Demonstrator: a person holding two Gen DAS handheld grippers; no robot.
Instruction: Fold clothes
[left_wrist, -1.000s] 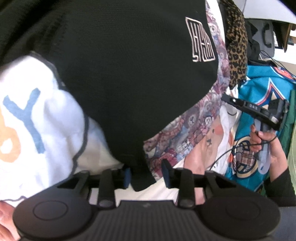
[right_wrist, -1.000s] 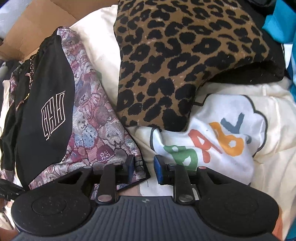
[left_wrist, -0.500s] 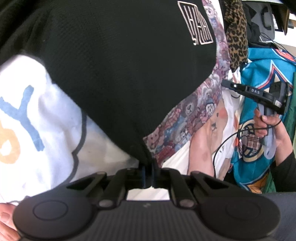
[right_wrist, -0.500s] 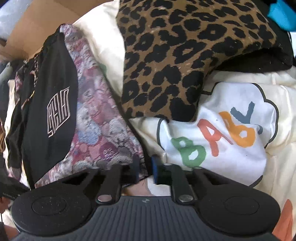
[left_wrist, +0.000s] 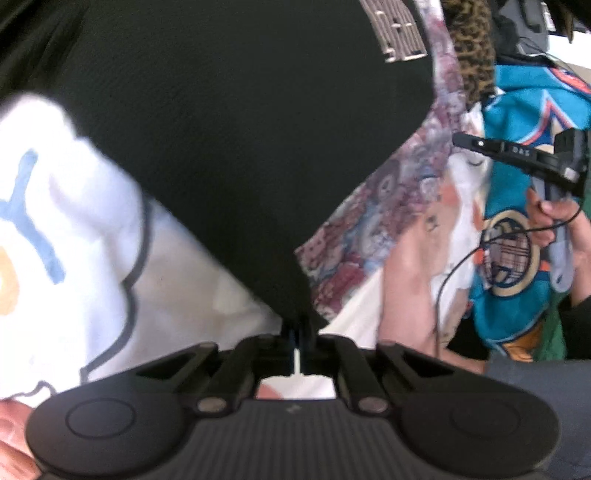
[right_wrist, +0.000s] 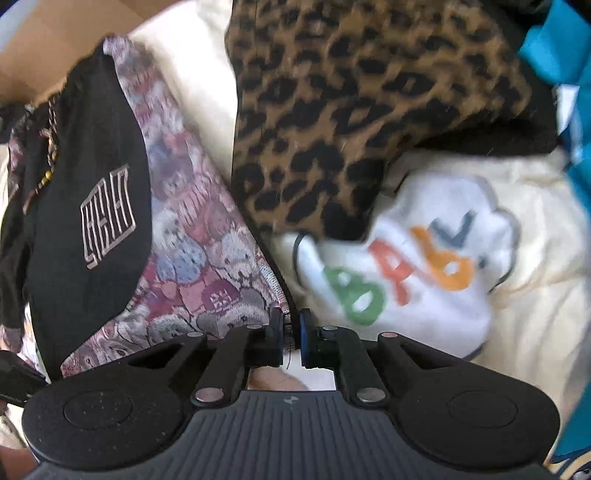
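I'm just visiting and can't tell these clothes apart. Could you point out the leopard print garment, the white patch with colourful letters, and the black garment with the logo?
leopard print garment (right_wrist: 369, 110): right wrist view, middle of its spotted fabric.
white patch (right_wrist: 417, 295): right wrist view, white area under the letters.
black garment (left_wrist: 229, 140): left wrist view, plain black cloth.

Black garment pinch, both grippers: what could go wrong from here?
1. Left gripper has just closed on only the tip of the black garment; it may slip when lifted.
2. Right gripper has just closed on the bear-print fabric's dark edge. The leopard-print garment lies close beside it and may drag along.
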